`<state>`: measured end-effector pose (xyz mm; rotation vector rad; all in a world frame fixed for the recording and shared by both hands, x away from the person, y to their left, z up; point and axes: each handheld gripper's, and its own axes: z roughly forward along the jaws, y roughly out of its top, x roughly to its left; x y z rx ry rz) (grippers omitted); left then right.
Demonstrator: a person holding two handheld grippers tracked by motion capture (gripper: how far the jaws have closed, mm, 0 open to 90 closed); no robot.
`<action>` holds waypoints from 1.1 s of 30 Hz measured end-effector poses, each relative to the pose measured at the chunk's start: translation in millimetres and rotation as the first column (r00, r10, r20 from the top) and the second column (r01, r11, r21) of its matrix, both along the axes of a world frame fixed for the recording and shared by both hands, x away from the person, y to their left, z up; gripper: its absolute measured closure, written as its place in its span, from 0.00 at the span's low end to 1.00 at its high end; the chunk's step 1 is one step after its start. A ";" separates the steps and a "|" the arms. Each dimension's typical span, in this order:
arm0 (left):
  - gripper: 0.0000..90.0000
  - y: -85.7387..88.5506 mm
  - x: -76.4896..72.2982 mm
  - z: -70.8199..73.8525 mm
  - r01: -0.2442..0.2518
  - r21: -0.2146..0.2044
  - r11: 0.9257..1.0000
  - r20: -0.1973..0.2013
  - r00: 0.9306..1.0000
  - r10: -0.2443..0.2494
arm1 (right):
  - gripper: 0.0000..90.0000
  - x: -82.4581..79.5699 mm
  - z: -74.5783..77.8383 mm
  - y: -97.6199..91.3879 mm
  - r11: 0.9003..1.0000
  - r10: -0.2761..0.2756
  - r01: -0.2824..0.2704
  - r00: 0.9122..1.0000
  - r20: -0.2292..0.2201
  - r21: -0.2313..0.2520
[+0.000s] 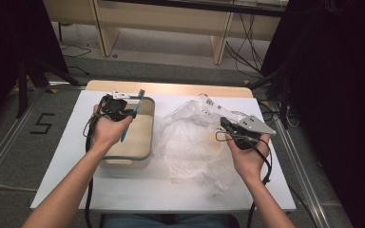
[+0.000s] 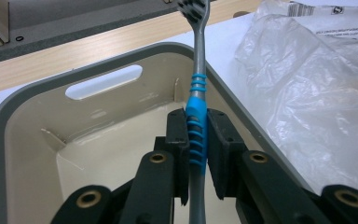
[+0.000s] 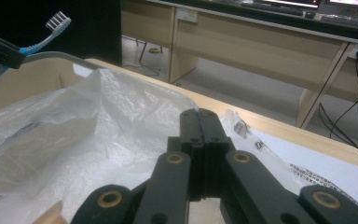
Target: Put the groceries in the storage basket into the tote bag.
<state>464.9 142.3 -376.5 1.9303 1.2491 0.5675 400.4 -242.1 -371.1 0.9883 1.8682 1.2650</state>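
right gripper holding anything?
No: in the right gripper view the right gripper has its jaws pressed flat together with nothing between them, above the plastic bag.

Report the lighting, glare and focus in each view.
High view: white table top brightly lit, dark surroundings at both sides, whole frame soft. Left gripper view: blue-and-grey toothbrush sharp between the left gripper pads, its bristled head slightly blurred; glossy glare inside the beige, grey-rimmed plastic bin. Right gripper view: crumpled clear plastic bag washed pale, shut right gripper dark, bottom edge soft.

Black "5" marked on the floor (image 1: 42, 123).
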 end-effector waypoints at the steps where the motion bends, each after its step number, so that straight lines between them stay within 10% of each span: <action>1: 0.88 -0.4 -0.8 0.3 0.002 -0.002 1.000 0.004 1.000 -0.002 | 1.00 -0.1 0.0 0.1 1.000 0.001 -0.001 1.000 0.000 -0.001; 33: 0.88 -12.5 -26.5 15.2 0.070 -0.030 0.997 0.061 0.996 -0.068 | 1.00 -0.1 -0.1 0.1 1.000 0.001 -0.001 1.000 -0.001 -0.002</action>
